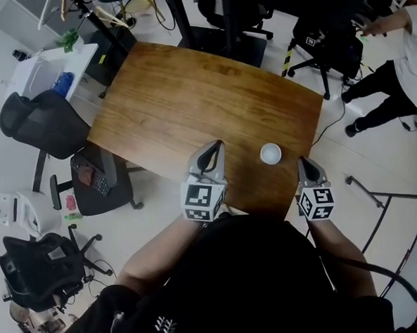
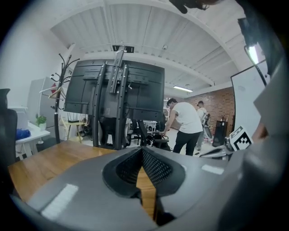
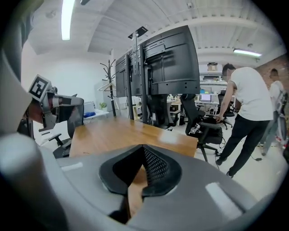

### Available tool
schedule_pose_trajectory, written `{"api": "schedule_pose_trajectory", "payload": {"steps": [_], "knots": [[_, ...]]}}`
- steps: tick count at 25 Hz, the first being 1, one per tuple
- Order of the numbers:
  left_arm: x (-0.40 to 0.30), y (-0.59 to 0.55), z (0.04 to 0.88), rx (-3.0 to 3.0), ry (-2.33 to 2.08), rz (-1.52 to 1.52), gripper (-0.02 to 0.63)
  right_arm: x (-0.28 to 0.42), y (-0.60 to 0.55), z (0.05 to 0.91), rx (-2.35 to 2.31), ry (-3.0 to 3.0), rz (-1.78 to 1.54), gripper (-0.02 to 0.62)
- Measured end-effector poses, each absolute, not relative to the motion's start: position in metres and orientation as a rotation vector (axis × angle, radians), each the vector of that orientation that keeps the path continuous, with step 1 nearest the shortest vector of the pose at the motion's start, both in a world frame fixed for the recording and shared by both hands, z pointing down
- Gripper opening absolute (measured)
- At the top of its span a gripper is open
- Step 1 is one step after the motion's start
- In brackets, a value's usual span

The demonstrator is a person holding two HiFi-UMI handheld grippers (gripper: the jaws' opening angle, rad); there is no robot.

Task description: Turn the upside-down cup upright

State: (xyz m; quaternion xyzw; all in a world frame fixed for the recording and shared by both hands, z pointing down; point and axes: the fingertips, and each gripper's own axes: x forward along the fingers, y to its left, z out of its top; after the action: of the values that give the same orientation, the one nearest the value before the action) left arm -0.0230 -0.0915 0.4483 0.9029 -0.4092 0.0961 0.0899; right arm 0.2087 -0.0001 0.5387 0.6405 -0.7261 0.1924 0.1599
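STEP: cup [image 1: 270, 153] stands free on table [image 1: 190, 93] near its front edge, apparently mouth-up; turning judged done | JAWS: left gripper [image 1: 213, 149] and right gripper [image 1: 305, 162] both closed, empty, apart from cup | NEXT: confirm upright, keep clear.

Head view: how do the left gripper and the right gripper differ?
The left gripper hangs over the wooden table, left of the white cup; the right gripper sits at the table's edge, right of the cup and nearer it. Both are shut and empty.
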Motion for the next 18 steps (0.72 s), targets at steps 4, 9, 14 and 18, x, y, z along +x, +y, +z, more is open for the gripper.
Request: {"api": "schedule_pose_trajectory", "payload": {"steps": [4,9,14,18], "knots": [[-0.005,-0.093,0.438,2.738,-1.187,0.269,0.0,0.225,0.003,0.523,1.927,-2.054,0.529,0.002],[0.002,-0.096,0.426,2.771,-1.173,0.26,0.0,0.232,0.0,0.499,1.997,-2.073,0.489,0.002],[-0.003,-0.104,0.422,2.751,-1.194,0.258,0.0,0.217,0.002,0.506,1.927,-2.105,0.465,0.002],[-0.007,-0.11,0.414,2.758,-1.207,0.245,0.0,0.212,-0.001,0.507,1.913,-2.115,0.466,0.001]]}}
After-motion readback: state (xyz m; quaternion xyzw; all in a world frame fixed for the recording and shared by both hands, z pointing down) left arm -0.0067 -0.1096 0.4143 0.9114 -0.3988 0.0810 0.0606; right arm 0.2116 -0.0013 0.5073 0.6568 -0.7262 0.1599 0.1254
